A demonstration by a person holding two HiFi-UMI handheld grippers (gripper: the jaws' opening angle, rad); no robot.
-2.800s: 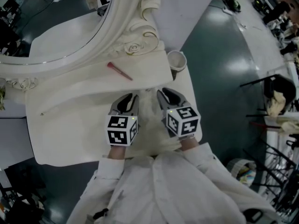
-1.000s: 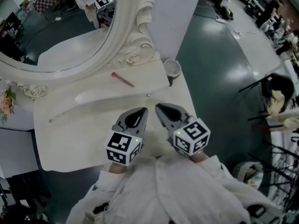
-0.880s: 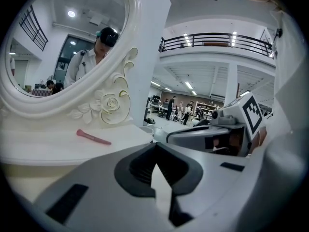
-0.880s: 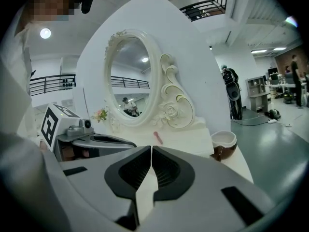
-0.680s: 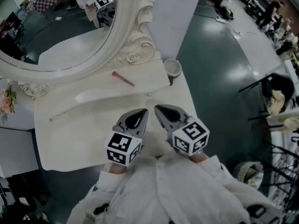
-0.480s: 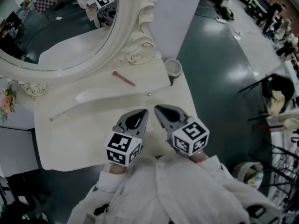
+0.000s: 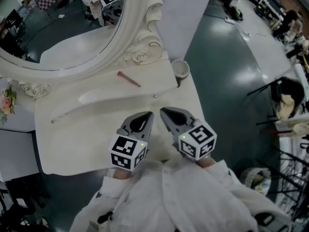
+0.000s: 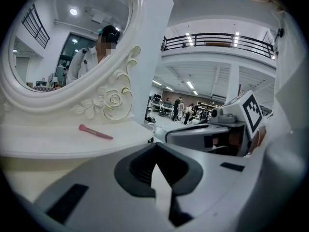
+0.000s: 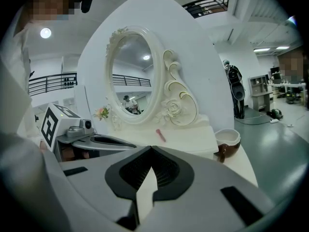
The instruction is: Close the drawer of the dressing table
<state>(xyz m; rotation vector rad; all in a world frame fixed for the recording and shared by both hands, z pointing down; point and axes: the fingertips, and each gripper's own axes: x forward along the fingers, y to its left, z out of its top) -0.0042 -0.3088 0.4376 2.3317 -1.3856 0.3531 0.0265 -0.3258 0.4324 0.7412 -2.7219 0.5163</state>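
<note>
Left gripper [image 7: 144, 116] and right gripper [image 7: 166, 114] fingers pinched together, empty, near the drawer knob [image 7: 155, 96]; drawer looks about flush, so next is probably a final push-check.

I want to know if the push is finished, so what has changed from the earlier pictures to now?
The left gripper and right gripper have drawn back from the raised shelf, nearer the front edge of the dressing table; in the last second they hardly moved. Nothing was taken or let go: both are shut and empty. The pink brush and cup lie as before.
</note>
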